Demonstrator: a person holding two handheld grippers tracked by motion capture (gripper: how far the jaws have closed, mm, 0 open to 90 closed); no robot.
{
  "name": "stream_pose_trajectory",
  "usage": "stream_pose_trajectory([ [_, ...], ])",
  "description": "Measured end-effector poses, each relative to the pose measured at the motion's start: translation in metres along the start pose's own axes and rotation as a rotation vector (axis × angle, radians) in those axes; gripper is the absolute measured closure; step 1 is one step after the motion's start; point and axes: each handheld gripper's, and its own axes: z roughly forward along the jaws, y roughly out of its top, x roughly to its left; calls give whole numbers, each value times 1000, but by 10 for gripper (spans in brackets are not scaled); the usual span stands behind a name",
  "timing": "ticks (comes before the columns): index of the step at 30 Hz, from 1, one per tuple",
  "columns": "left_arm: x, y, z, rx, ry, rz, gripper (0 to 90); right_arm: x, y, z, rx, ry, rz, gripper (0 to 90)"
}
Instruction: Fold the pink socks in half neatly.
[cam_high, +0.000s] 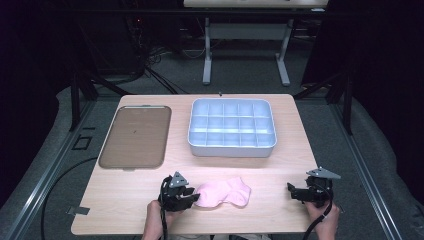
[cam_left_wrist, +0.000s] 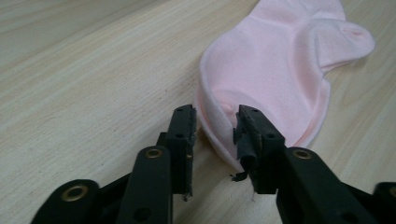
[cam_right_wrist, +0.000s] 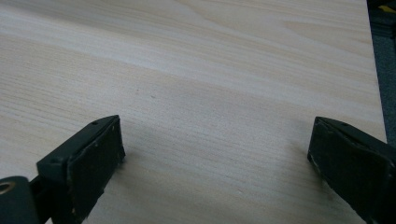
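The pink sock (cam_high: 223, 194) lay on the counter (cam_high: 260, 170), near the front edge. The left tongs (cam_left_wrist: 215, 135) were around its edge, with a small gap showing. The right tongs (cam_right_wrist: 215, 158) stood spread wide over bare wood.

Pale wood-grain surface (cam_high: 280, 150), rectangular with rounded corners. Toward far left corner, flat brown tray (cam_high: 135, 136). Toward far right, white compartmented organizer box (cam_high: 232, 128). Near front edge, left of centre, pink sock (cam_high: 222, 193) lying flat. Front right corner bare.
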Motion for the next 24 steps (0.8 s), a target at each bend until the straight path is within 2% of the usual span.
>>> stream_pose_trajectory([
  [4, 0, -3, 2, -24, 9, -2, 772, 0, 0, 0, -1, 0, -1, 30],
  [8, 2, -6, 3, -47, -2, -6, 824, 1, 0, 0, -6, -3, 0, 37],
  [15, 5, -12, 4, -98, -26, -29, 840, 3, -1, -2, -11, -1, -8, 94],
  [19, 3, -13, 5, -102, -12, -7, 848, 4, 0, -3, -11, 8, -3, 117],
  [24, 3, -14, 5, -107, -11, -5, 848, 9, 0, -6, 6, 12, 0, 170],
])
